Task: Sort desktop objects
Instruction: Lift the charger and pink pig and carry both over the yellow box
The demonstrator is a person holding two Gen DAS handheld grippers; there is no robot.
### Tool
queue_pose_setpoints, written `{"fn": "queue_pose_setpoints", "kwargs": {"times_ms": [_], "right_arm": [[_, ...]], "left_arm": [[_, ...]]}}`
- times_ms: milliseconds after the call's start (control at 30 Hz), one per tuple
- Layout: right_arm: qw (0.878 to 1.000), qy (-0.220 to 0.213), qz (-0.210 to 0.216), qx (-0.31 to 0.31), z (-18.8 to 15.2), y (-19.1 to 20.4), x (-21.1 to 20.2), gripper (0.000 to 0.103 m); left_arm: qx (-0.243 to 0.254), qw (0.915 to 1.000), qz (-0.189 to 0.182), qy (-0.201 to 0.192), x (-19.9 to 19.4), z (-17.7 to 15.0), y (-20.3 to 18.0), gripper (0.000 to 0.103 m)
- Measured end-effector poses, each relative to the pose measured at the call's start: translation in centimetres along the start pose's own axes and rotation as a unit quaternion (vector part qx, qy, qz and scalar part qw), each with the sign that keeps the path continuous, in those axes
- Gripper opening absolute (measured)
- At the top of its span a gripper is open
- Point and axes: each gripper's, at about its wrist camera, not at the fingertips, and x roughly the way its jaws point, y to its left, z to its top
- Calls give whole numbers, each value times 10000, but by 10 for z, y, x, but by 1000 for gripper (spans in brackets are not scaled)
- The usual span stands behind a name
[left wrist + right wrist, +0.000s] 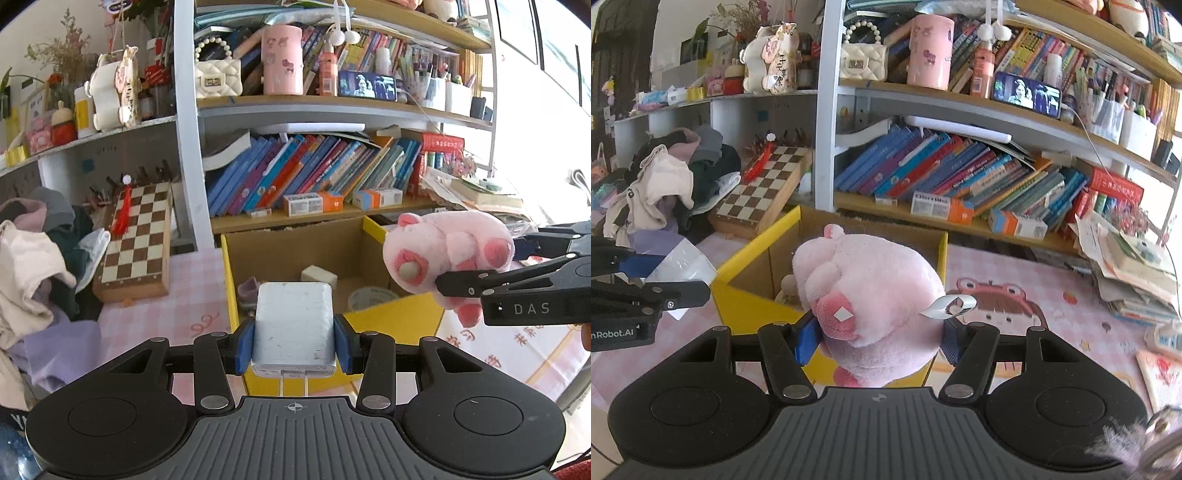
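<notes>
My left gripper (293, 341) is shut on a white plug-in charger (293, 325), held above the near wall of a yellow-edged cardboard box (231, 280). The charger's metal prongs point back toward the camera. My right gripper (879, 338) is shut on a pink plush pig (871, 291), held over the box's (753, 258) near right corner. In the left wrist view the pink plush pig (448, 258) hangs at the right, clamped by the black right gripper (458, 286). The left gripper (683, 290) shows at the left edge of the right wrist view with the white charger (681, 264).
Inside the box lie a white block (318, 275), a tape roll (371, 297) and a small purple item (248, 290). A chessboard (138, 236) and a pile of clothes (33, 266) sit to the left. A bookshelf (314, 173) stands behind, stacked papers (1126, 266) at the right.
</notes>
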Motion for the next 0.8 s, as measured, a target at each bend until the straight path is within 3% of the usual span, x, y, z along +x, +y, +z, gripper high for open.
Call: {"fn": "queue_pose_setpoints", "kwargs": {"times_ms": [400,800], "right_arm": [[9986,-286,227,-382,41,-10,43,61],[9944,-143,583,-873,74,-16,108,61]], "left_arm": [[81,9999,80,-72,39,29,-5,42],[182,9995,223,162,83,44,-15,42]]}}
